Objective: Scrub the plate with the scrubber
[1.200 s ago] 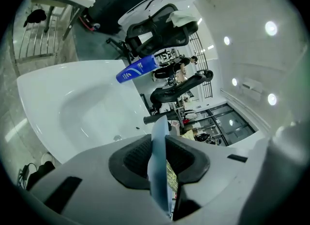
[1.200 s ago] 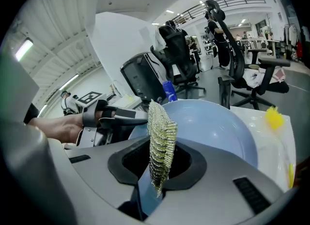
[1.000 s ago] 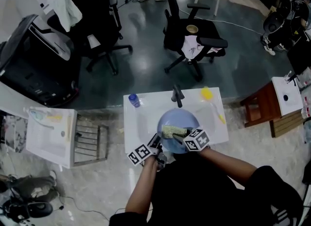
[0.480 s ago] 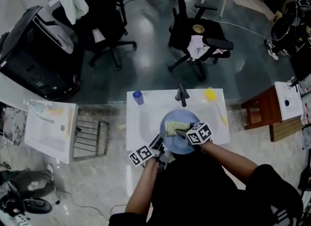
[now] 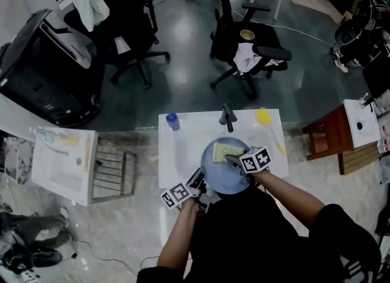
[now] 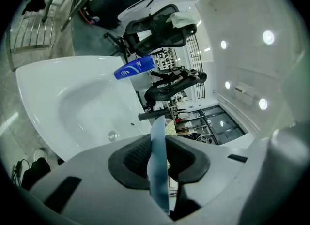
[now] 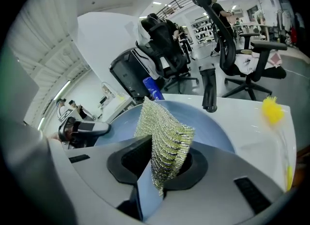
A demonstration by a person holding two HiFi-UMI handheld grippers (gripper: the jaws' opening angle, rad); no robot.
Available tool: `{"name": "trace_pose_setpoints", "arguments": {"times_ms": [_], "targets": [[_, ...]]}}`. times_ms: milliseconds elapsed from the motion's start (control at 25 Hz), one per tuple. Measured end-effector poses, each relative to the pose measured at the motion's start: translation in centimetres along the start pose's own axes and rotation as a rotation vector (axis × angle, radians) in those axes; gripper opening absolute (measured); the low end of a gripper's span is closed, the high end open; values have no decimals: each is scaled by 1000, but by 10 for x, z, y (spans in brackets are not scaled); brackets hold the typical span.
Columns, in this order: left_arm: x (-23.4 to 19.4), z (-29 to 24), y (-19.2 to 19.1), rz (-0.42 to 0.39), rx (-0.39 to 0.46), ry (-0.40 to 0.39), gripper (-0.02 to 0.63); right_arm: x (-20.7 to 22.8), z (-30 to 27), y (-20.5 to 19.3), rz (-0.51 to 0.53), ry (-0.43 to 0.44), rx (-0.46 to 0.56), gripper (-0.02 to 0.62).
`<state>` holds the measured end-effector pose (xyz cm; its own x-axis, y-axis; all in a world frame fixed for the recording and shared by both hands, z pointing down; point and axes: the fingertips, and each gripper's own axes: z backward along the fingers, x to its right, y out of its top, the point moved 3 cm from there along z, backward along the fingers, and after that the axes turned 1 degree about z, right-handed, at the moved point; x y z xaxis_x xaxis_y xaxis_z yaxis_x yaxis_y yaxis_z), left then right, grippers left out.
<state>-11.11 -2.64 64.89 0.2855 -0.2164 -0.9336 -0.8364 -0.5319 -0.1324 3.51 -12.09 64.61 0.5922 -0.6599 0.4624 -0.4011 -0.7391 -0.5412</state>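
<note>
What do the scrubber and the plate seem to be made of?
The scrubber looks like a knitted mesh of yellow-green and silvery thread: the weave is ribbed, glints and bends softly. The plate is pale blue, smooth and thin-edged with a dull sheen, so probably plastic or melamine, though glazed ceramic stays possible.

The scrubber lies on the plate over the sink, bottle left of the faucet.

The round, pale-blue plate is hanging over the white sink, its near rim pinched in the left claw. The yellow-green mesh scrubber, clamped in the right claw, is pressing on the plate's far part.
</note>
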Motion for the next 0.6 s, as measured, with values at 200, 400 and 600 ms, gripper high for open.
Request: {"name": "trace_pose_setpoints", "arguments": {"times_ms": [200, 400, 600], "targets": [[3, 2, 1, -7, 0, -4, 80, 17, 10, 2, -53, -36, 38, 74], [9, 0, 4, -22, -10, -27, 83, 36, 24, 4, -81, -89, 65, 74], [15, -4, 5, -30, -26, -60, 84, 48, 33, 4, -86, -132, 83, 72]]}}
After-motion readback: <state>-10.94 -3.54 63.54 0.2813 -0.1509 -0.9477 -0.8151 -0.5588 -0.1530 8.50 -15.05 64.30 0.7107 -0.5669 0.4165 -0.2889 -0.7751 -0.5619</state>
